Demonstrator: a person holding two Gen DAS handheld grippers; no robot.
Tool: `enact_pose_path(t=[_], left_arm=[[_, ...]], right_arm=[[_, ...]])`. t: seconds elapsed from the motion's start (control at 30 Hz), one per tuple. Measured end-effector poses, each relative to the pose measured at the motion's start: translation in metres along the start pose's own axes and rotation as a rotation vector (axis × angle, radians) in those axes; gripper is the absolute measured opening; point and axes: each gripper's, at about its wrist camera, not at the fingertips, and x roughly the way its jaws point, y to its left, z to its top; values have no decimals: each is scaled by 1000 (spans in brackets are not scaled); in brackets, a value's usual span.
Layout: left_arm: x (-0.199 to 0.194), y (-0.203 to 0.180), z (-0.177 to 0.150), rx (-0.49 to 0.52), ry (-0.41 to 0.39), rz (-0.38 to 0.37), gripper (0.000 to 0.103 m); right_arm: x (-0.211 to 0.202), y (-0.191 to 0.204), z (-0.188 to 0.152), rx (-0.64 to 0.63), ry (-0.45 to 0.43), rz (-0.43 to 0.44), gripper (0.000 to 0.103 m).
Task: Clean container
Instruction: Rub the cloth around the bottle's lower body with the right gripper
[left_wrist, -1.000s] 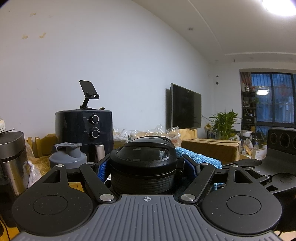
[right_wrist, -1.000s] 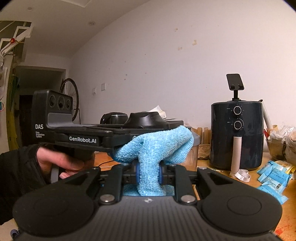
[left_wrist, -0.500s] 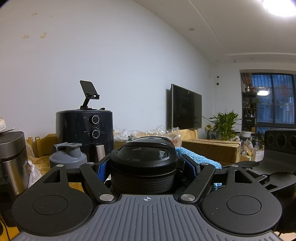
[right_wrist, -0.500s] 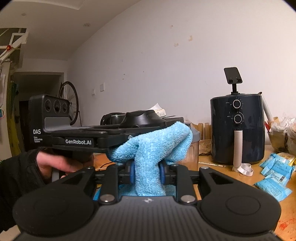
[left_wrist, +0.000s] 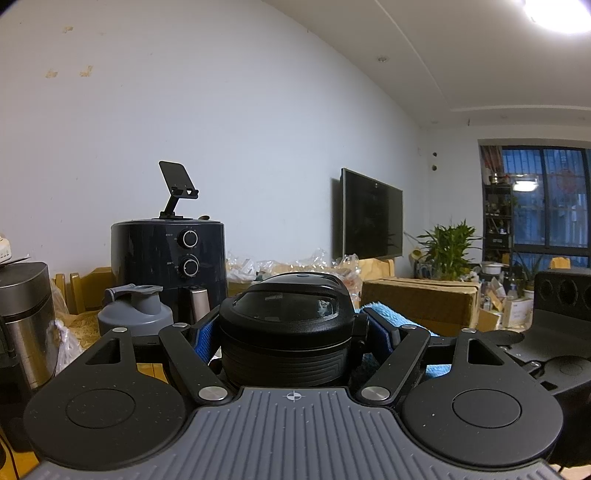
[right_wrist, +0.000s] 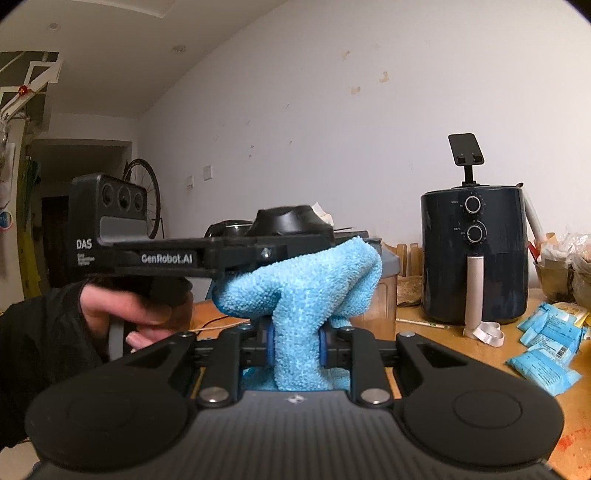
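Two-handed hold, up in front of the air fryer (right_wrist: 474, 254) and clear of the wooden table (right_wrist: 439, 341) under the air fryer. Judged as a way of keeping every side of the container within reach of a wipe, with nothing beneath to drag against.

Left of the air fryer in the right wrist view: left gripper (right_wrist: 273, 253), held level, steadied by a hand (right_wrist: 122, 306) on its handle. Clamped from both sides on the black container (left_wrist: 286, 328), blue pads (left_wrist: 203, 339) tight against the ribbed band under the domed lid. Probably gripped there for a non-slip hold against sideways rubbing. Kept upright, lid on.

Nearer the camera than the air fryer, and lower than the container: right gripper (right_wrist: 295, 345), pinching a blue cloth (right_wrist: 303, 288) at its waist. Bunched so as to leave a fat loose fold above the claw, soft enough to mould round a curved wall. Fold pushed up beside and beneath the container, touching as far as can be judged, though with the contact patch itself hidden behind the cloth.

Reads as wiping of the outer wall. Impossible to tell how much of the surface is already clean, or whether the inside is meant for wiping at all.
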Motion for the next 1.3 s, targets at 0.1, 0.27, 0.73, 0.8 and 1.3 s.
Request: enact_pose_path(t=[0.1,0.27,0.73,0.8,1.3], left_arm=[[1,-1,0,0,0,0,76],[-1,2,-1,-2,-1,0,76],[-3,4,-1,-3,-3,1,76],[-2,4,-2,-4,-3,1,76],[-6,0,-8,6,-54,48,94]], right_arm=[[-5,-2,-3,8,-2,-9,17],[-17,-8,-5,15,-4,-29,17],[-34,-12,-10,-2,-5,-80,18],[-33,-12,-11,-8,-3,-88,18],[-36,-16,-12,-8,-20,-196,20]])
